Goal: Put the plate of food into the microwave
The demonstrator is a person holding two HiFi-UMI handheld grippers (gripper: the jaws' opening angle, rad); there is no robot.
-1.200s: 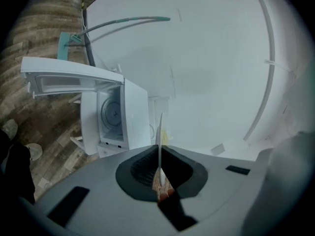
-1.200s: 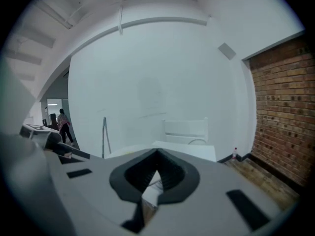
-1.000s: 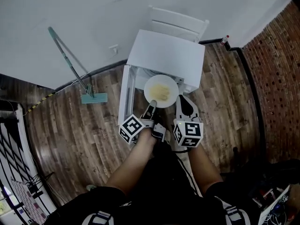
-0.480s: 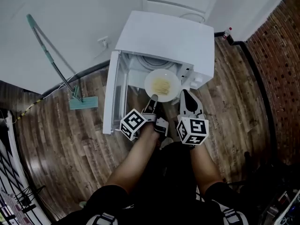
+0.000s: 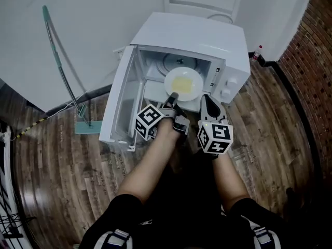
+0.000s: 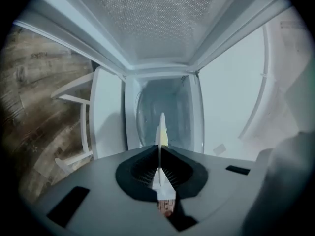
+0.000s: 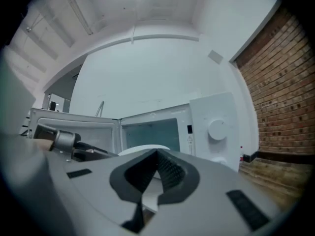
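A white plate (image 5: 183, 84) with pale yellow food hangs level in the mouth of the open white microwave (image 5: 197, 35). My left gripper (image 5: 173, 98) is shut on the plate's near rim. In the left gripper view the plate (image 6: 161, 132) shows edge-on between the jaws of the left gripper (image 6: 160, 149), with the glass turntable (image 6: 167, 109) behind it. My right gripper (image 5: 206, 101) hovers just right of the plate, in front of the control panel, shut and holding nothing. The right gripper view shows the right gripper (image 7: 158, 154), the plate (image 7: 142, 150) and the microwave's dial (image 7: 217, 128).
The microwave's door (image 5: 120, 105) swings out to the left. The microwave stands low on the wooden floor (image 5: 62, 160). A white chair (image 5: 202, 4) is behind it, a mop (image 5: 62, 61) leans on the wall at the left, and a brick wall (image 5: 316, 51) with a small bottle (image 5: 258, 52) is at the right.
The plate has travelled forward with my left gripper, from in front of the microwave into its opening. My right gripper has moved along beside it. The view has drawn closer.
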